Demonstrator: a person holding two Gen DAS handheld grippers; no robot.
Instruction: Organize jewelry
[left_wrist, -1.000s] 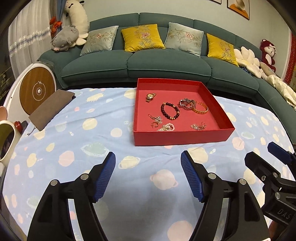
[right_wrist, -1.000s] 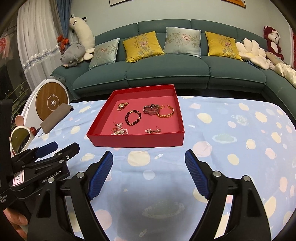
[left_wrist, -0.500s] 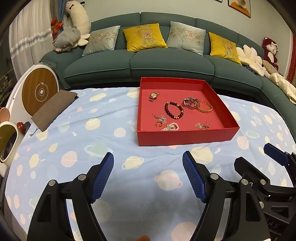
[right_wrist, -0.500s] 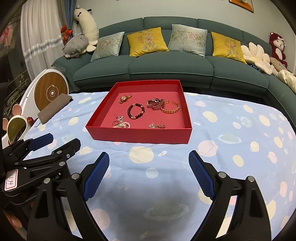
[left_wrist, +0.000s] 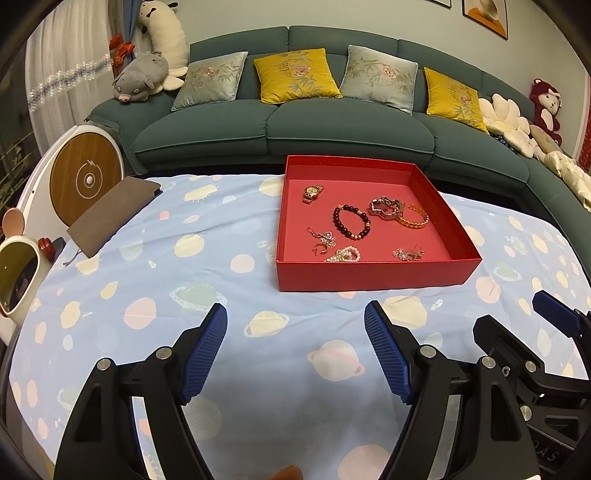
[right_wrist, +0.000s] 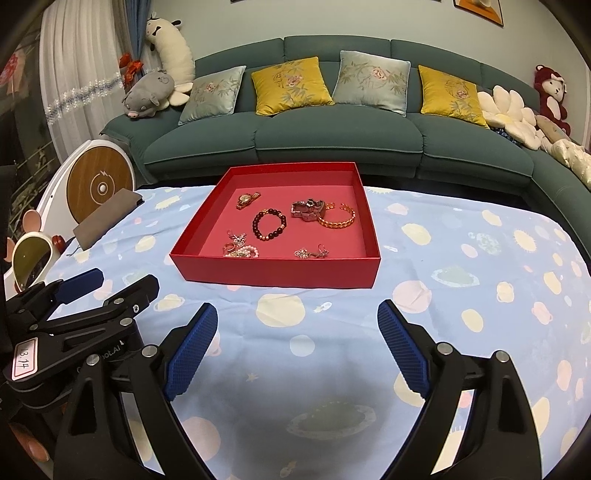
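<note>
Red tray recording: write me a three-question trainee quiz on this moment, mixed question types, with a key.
1. True or false: the left gripper is holding a piece of jewelry.
2. Which piece touches the gold bangle inside the red tray?
A. the gold watch
B. the dark beaded bracelet
C. the silver-and-dark bracelet
3. Fill in: the tray rests on a blue ______-patterned tablecloth.

Key:
1. False. Both it and the right gripper are open and empty, hovering short of the tray.
2. C
3. planet
</note>
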